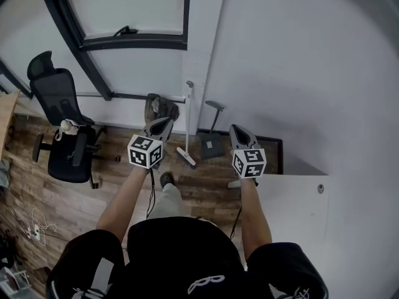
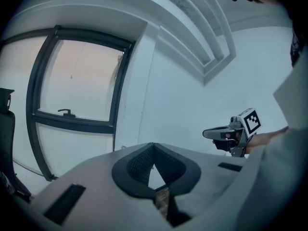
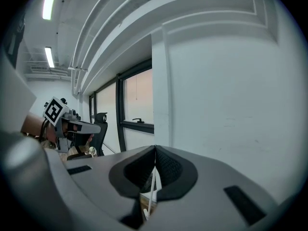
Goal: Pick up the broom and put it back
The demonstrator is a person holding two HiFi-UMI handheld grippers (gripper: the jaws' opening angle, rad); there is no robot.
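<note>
The broom [image 1: 189,124] leans against the white wall corner ahead, with a thin white handle and its head [image 1: 186,157] on the wood floor. Both grippers are held out level toward it and are still short of it. My left gripper [image 1: 163,125] is just left of the handle, jaws together and empty [image 2: 154,146]. My right gripper [image 1: 237,132] is to the handle's right, also shut with nothing in it [image 3: 155,149]. In the right gripper view the broom handle [image 3: 153,190] shows far off through the slit below the jaw tips.
A dark dustpan [image 1: 211,144] with an upright handle stands right of the broom. A crumpled grey-brown bag [image 1: 161,108] lies by the wall. A black office chair [image 1: 65,143] is at the left under the window [image 2: 77,88]. A white table [image 1: 293,207] sits at my right.
</note>
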